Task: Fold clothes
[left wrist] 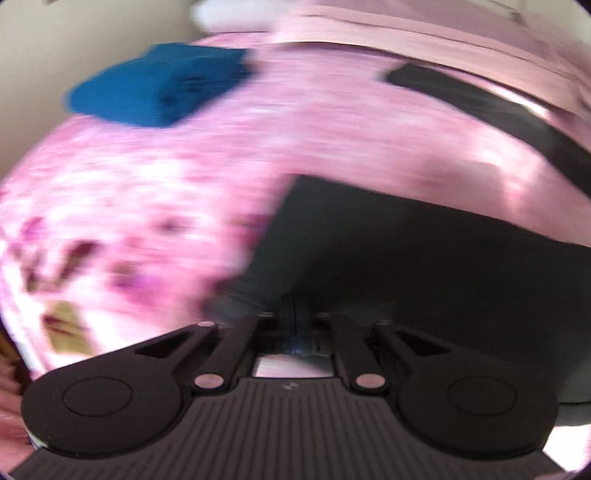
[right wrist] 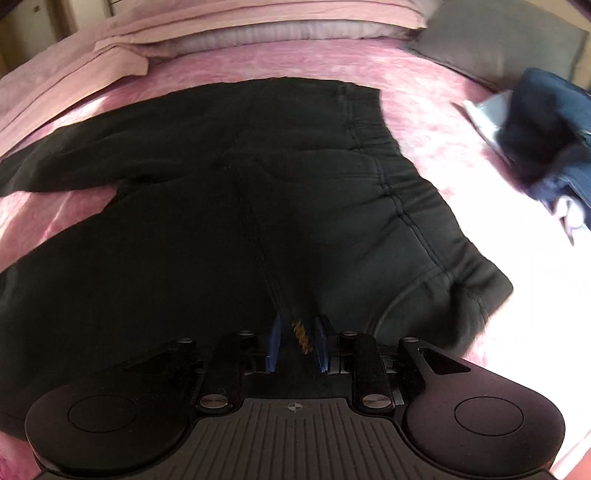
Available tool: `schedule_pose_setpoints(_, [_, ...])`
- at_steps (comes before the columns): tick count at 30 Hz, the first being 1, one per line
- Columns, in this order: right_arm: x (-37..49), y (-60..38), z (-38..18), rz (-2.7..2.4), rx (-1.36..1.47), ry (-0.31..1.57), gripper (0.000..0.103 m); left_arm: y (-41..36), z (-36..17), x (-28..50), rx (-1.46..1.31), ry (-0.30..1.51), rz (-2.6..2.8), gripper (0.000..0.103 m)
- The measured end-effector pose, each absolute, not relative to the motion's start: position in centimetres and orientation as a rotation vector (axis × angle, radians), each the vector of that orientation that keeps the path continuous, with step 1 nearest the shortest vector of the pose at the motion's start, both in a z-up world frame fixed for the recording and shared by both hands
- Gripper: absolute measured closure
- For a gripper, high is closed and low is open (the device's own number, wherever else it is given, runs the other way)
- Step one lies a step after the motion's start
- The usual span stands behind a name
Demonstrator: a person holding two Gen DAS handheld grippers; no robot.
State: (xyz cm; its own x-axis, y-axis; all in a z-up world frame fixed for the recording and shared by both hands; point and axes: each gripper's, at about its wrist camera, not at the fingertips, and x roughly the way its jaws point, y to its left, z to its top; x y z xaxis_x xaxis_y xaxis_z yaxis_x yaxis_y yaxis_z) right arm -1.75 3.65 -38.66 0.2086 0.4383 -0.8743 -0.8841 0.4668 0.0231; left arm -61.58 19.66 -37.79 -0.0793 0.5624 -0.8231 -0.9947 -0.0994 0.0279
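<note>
Black trousers are seen spread flat across a pink bedspread, filling most of the right wrist view. Their waistband runs down the right side of that picture, with gathered seams along it, and one leg is stretched away toward the left edge. A pink gap of bedspread is seen between that leg and the rest of the garment.

The right gripper is held low over the dark cloth, pointing steeply down. Its blue pads are parted, and a seam with a short stretch of tan stitching lies in the gap between them; the pads are not seen pressing on it, so nothing is gripped.

In the left wrist view, which is heavily blurred, the same dark garment is seen at the right and lower middle, with a dark strip of it lying farther back. The left gripper is clenched, its fingers drawn together at the edge of the dark fabric. Whether cloth is pinched between them cannot be told through the blur and shadow.

Beyond the trousers, a folded blue garment rests near the far left edge of the bed. In the right wrist view a heap of dark blue clothes lies well apart at the right, and pink pillows and a grey pillow are set along the far side.
</note>
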Motion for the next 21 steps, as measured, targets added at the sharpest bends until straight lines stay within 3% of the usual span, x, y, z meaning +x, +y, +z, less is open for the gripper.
schedule_pose_setpoints(2, [-2.6, 3.6, -38.0, 0.980, -0.559, 0.961, 0.080, 20.1, -36.7, -62.1, -0.776, 0.757, 1.558, 0.101])
schedule_pose_setpoints(6, [-5.1, 4.0, -37.2, 1.019, -0.543, 0.943, 0.080, 19.3, -35.2, -61.2, -0.823, 0.643, 1.432, 0.092])
schedule_pose_setpoints(10, [-6.9, 4.1, -39.0, 1.028, -0.609, 0.996, 0.079, 18.7, -37.6, -60.0, -0.755, 0.796, 1.425, 0.093])
schedule_pose_setpoints(15, [-7.2, 2.6, -38.5, 0.953, -0.626, 1.000, 0.079, 18.8, -35.4, -60.5, -0.798, 0.748, 1.494, 0.095])
schedule_pose_setpoints(21, [-7.1, 3.0, -36.8, 0.956, -0.563, 0.932, 0.079, 18.8, -35.5, -55.5, -0.737, 0.778, 1.347, 0.088])
